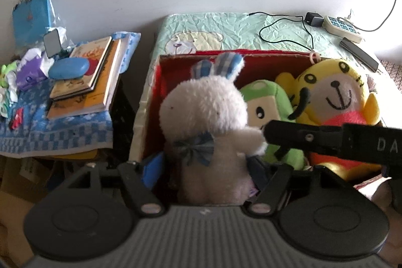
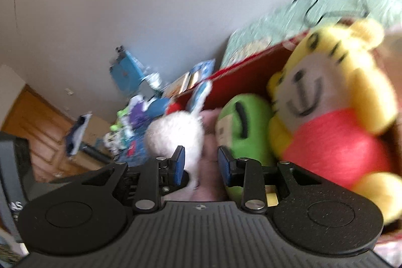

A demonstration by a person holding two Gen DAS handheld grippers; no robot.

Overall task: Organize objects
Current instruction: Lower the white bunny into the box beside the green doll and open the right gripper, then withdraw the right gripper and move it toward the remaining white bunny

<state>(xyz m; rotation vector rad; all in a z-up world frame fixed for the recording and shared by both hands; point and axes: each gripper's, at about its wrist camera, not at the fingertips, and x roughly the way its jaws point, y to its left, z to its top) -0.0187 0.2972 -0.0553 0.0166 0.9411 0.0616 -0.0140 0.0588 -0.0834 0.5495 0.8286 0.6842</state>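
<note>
Toys fill the red box (image 1: pixel 160 92) that sits against the green quilted bed (image 1: pixel 226 27): a white rabbit plush (image 1: pixel 206 122) stands upright at the left end, a green plush (image 1: pixel 268 107) is wedged in the middle, and a yellow tiger plush (image 1: pixel 336 102) leans at the right, packed side by side, probably so each stays propped up. The left tool (image 1: pixel 203 167) straddles the rabbit's lower body with its jaws spread and the blue pad (image 1: pixel 150 170) clear of the fur, so the rabbit looks set down and released, not gripped. The right tool (image 2: pixel 201 165), seen in the left view as a black bar reaching across to the rabbit's arm, stands partly apart in its own blurred view with nothing pinched between the blue pads; it seems to be steadying or nudging the rabbit. Beside the box, a stack of books (image 1: pixel 85 82) and a blue case (image 1: pixel 69 68) rest on a cloth-covered surface (image 1: pixel 50 132).
</note>
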